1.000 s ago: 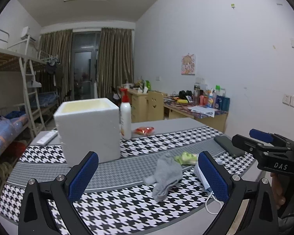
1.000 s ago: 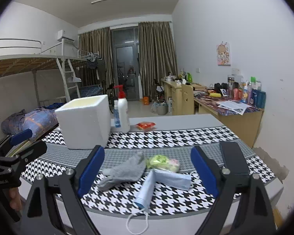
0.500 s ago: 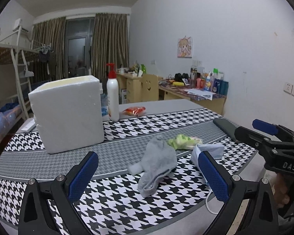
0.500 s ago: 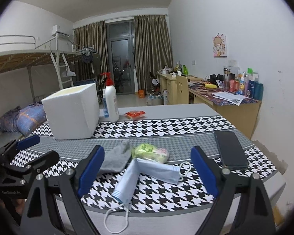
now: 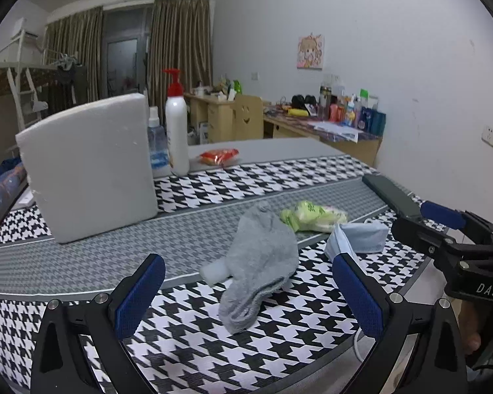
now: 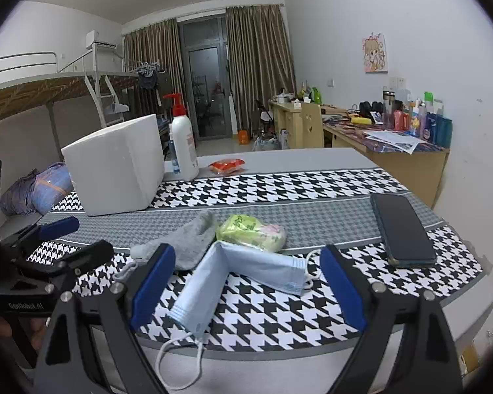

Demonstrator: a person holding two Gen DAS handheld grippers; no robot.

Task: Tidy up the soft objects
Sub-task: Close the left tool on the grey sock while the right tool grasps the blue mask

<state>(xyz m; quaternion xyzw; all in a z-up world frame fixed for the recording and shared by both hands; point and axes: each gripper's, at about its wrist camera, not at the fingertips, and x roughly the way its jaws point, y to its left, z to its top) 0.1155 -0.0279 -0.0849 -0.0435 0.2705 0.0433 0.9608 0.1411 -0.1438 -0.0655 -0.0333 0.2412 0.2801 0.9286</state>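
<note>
You've dropped in closer — left gripper (image 5: 248,290) now frames the sock (image 5: 261,256), right gripper (image 6: 246,282) the mask (image 6: 236,269). Both sets of fingers wide apart, holding nothing — sock grab looks next.

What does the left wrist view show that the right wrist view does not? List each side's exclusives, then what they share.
Only the left wrist view shows a white block tucked beside the grey sock, and a wall socket.

Only the right wrist view shows the face mask's ear loop hanging off the table edge, the phone's full screen, and the air conditioner.

Both show the foam box, pump bottle, red packet, green tissue pack, and both grippers with jaws open: left gripper, right gripper.
</note>
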